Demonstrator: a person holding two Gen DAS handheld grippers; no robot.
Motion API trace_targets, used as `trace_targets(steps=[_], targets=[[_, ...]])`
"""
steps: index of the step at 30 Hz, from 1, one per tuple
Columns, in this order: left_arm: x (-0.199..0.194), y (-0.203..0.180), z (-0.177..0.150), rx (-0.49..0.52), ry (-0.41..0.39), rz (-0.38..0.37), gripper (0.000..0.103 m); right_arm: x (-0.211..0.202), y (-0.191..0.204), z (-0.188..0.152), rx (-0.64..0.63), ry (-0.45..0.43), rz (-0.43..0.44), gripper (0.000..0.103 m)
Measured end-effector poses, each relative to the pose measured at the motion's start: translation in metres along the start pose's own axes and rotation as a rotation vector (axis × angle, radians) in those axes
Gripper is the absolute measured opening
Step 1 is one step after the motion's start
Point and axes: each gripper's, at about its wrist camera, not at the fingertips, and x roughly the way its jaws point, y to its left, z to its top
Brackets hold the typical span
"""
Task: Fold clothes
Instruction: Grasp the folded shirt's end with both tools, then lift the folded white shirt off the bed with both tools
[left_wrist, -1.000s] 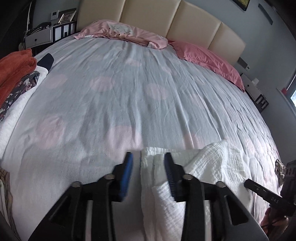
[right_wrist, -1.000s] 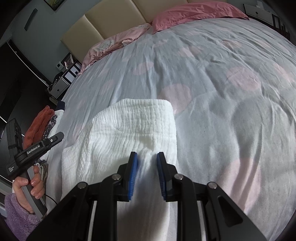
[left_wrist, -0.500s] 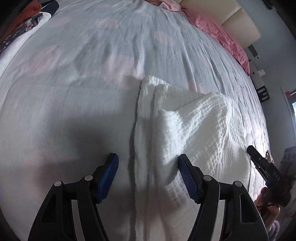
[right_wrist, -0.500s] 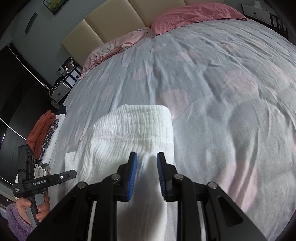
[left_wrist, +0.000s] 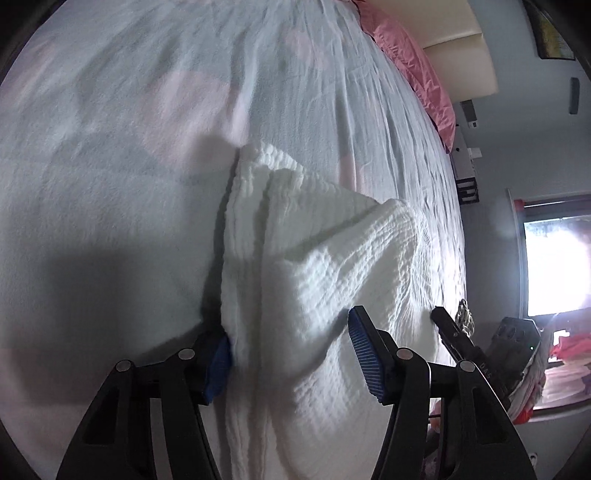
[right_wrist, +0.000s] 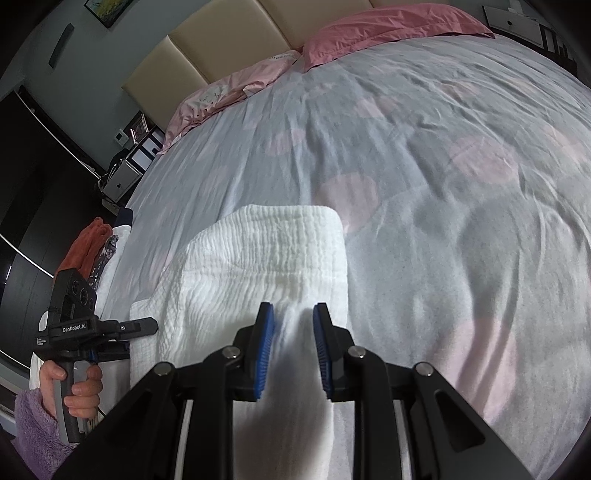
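A white crinkled garment (left_wrist: 325, 258) lies partly folded on the pale spotted bed cover (left_wrist: 129, 147). My left gripper (left_wrist: 291, 358) is open wide low over it. Its left pad sits at the garment's layered left edge and its right pad rests on top of the cloth. In the right wrist view the same garment (right_wrist: 266, 251) spreads ahead, and my right gripper (right_wrist: 292, 350) is shut on a raised ridge of it near the right edge. The left gripper (right_wrist: 144, 326) shows there at the garment's left side, held by a hand in a purple sleeve.
Pink pillows (right_wrist: 388, 26) lie against a beige headboard (right_wrist: 221, 44) at the far end of the bed. A stack of orange and patterned clothes (right_wrist: 88, 251) lies on the bed's left edge. A bright window (left_wrist: 554, 258) and a nightstand (left_wrist: 465, 166) stand beyond the right edge.
My left gripper has opened wider, tipped down and moved forward over the garment's left edge. The right gripper keeps its hold, almost still.
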Motion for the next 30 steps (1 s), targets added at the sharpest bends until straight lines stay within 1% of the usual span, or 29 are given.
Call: trace_targets(steps=[4,6,7,8,9,10,11,13,14,18,19,21,22,23,26,30], targets=[[0.009,-0.011,0.002,0.069,0.000,-0.020,0.059,-0.004,-0.012,0.006,0.044,-0.031,-0.011,0.022],[0.013,-0.013,0.004,0.086,0.003,-0.023,0.049,-0.007,-0.024,0.010,0.086,-0.045,-0.011,0.022],[0.014,-0.012,0.006,0.083,0.004,-0.022,0.046,-0.006,-0.031,0.012,0.116,-0.041,0.006,0.025],[0.014,-0.010,0.007,0.079,0.002,-0.026,0.040,-0.005,-0.039,0.013,0.150,-0.030,0.035,0.034],[0.014,-0.010,0.007,0.078,0.000,-0.025,0.035,-0.002,-0.046,0.014,0.182,-0.014,0.068,0.038],[0.014,-0.011,0.008,0.080,-0.003,-0.021,0.034,0.003,-0.052,0.015,0.213,0.012,0.106,0.046],[0.015,-0.011,0.008,0.081,-0.005,-0.016,0.033,0.009,-0.057,0.014,0.243,0.036,0.140,0.050],[0.016,-0.013,0.008,0.089,-0.011,-0.003,0.031,0.020,-0.065,0.011,0.295,0.073,0.191,0.050],[0.016,-0.015,0.007,0.101,-0.014,0.008,0.031,0.023,-0.066,0.010,0.305,0.075,0.210,0.050],[0.017,-0.023,0.004,0.130,-0.028,0.046,0.031,0.032,-0.058,0.008,0.279,0.088,0.253,0.050],[0.017,-0.025,0.002,0.138,-0.035,0.059,0.030,0.034,-0.055,0.008,0.269,0.093,0.262,0.049],[0.016,-0.028,0.000,0.154,-0.048,0.086,0.029,0.041,-0.049,0.005,0.251,0.117,0.272,0.037],[0.015,-0.030,-0.002,0.162,-0.055,0.099,0.028,0.044,-0.047,0.003,0.245,0.129,0.270,0.029],[0.015,-0.032,-0.003,0.170,-0.062,0.112,0.027,0.045,-0.045,0.001,0.238,0.136,0.266,0.026],[0.013,-0.037,-0.008,0.194,-0.082,0.152,0.025,0.043,-0.040,0.001,0.207,0.119,0.246,0.020],[0.011,-0.044,-0.013,0.226,-0.109,0.205,0.020,0.030,-0.025,0.006,0.127,0.071,0.215,0.017]])
